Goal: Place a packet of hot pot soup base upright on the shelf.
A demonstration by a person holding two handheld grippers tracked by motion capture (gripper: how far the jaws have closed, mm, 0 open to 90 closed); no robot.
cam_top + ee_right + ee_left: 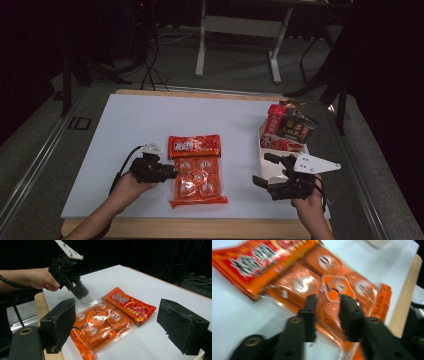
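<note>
Snack pack: the orange pack (pixel 196 170) of small wrapped pieces lies flat on the white table (pixel 125 130), its red printed header pointing away from the person and its sealed foot toward the near wooden edge.
Pack relative to left gripper: it lies directly in front of and just below the left gripper (pixel 170 172), whose tips sit over the pack's left edge; in the left gripper view the clear film and the round-labelled pieces (pixel 332 287) show past the jaws.
Left gripper state: the jaws stand partly apart, with a gap between them; the pads do not press on the film as far as the blurred left gripper view shows, so the pack is not held.
Pack relative to right gripper: it lies well ahead of the right gripper (pixel 120 327), between the lines of its two black jaws but far beyond them, untouched.
Right gripper state: jaws wide apart with nothing between them; it hangs above the table's near right part.
Tray: a white tray (pixel 264 150) holding other red and dark snack packets (pixel 290 127) stands just beyond the right gripper, at the table's right edge, well apart from the orange pack.
Done so far, as I judge it: the orange pack is out on the open table, flat and reachable.
Left to do, as I judge it: neither gripper has a grip, so any lifting or carrying toward the tray remains undone.
</note>
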